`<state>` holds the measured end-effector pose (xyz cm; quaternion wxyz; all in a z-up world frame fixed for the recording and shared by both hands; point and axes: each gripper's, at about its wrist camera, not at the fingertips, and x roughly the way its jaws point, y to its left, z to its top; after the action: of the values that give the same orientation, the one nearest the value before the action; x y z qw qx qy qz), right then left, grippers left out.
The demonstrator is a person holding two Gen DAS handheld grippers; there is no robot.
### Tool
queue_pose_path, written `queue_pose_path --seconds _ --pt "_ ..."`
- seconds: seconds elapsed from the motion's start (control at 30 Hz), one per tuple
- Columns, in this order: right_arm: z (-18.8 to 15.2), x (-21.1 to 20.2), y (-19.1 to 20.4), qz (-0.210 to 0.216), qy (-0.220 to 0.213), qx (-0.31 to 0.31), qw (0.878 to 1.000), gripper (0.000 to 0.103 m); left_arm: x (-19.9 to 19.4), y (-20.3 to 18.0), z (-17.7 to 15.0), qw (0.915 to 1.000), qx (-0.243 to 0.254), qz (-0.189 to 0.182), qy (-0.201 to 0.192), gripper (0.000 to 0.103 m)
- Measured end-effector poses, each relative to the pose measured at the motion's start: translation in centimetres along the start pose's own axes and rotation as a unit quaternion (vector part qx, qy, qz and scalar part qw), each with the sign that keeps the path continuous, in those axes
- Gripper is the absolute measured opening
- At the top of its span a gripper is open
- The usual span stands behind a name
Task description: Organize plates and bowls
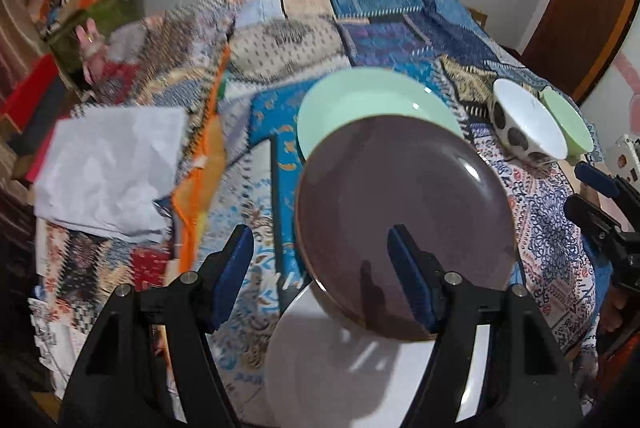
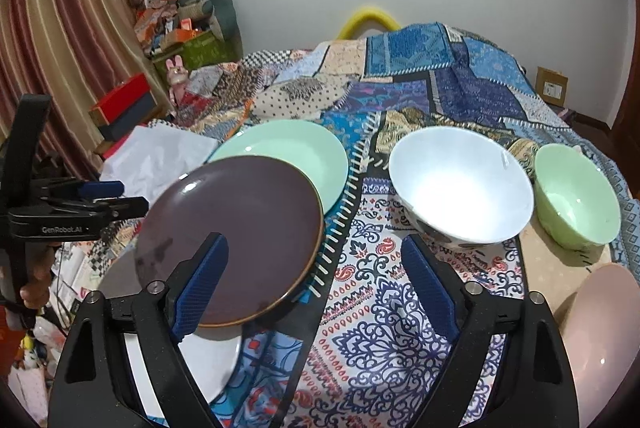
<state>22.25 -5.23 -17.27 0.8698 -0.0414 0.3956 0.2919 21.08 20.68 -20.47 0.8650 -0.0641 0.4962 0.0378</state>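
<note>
We hover both spread, empty grippers, left gripper point(image 1: 320, 276) and right gripper point(image 2: 316, 284), over the glossy brown round plate point(image 2: 240, 228), which rests tilted across the white plate point(image 2: 208, 360) at seven o'clock and the mint plate point(image 2: 296, 148) at twelve. Stacking seems underway; next we likely seat it flat.

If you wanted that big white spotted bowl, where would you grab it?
Pinch the white bowl's near rim, one finger inside and one outside, coming from above with the right gripper. It sits upright and open, and its wall is too wide to span.
</note>
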Motion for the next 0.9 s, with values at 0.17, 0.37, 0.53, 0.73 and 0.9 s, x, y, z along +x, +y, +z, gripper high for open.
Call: queue_pose_path --seconds 0.17,0.37,0.53,0.73,0.9 --pt "-0.3 2.2 -0.4 -0.002 0.025 0.004 1.000 0.075 2.9 0.6 0.6 0.9993 -0.014 -0.029 0.018 0.066" --pt "-0.5 4.1 -0.6 0.004 0.052 0.008 0.999 0.064 5.1 0.7 0.9 0.9983 -0.014 -0.040 0.039 0.059" --pt "-0.5 5.1 -0.4 0.011 0.066 0.010 0.998 0.052 5.6 0.9 1.0 0.9978 -0.015 -0.053 0.038 0.051" --pt "-0.6 6.2 -0.2 0.029 0.089 0.014 0.996 0.038 5.6 0.7 1.1 0.9974 -0.009 -0.062 0.035 0.047" --pt "-0.7 6.9 0.0 0.041 0.101 0.016 0.994 0.037 6.0 1.5 1.0 0.9940 -0.031 -0.093 0.047 0.046"
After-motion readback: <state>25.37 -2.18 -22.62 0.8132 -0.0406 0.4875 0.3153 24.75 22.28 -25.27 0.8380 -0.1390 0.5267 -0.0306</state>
